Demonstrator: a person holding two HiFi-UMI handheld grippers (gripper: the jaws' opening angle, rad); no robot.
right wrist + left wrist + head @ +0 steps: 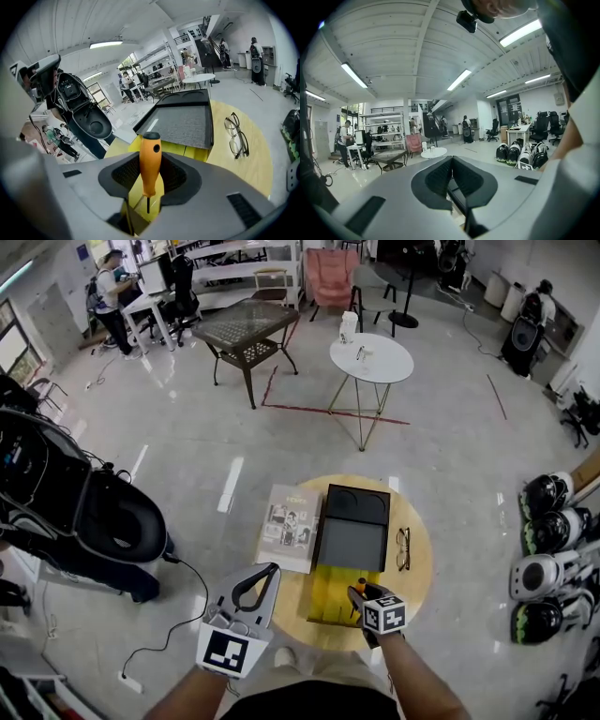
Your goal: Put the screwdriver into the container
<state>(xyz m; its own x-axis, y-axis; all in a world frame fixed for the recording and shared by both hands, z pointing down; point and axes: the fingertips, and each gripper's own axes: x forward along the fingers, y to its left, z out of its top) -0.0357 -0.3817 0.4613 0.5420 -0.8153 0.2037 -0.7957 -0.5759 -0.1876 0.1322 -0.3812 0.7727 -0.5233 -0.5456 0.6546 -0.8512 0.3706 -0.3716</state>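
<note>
Glossy grey floor; round white table beside dark square table; pink armchair behind; ceiling strip lights.

The grey left gripper is seen with its dark ribbed pads brought together at the tips, and nothing is held between them. Beyond, a small round white table is set on the glossy pale floor, a pink armchair behind it, and rounded black-and-white cases are lined up at the right.
</note>
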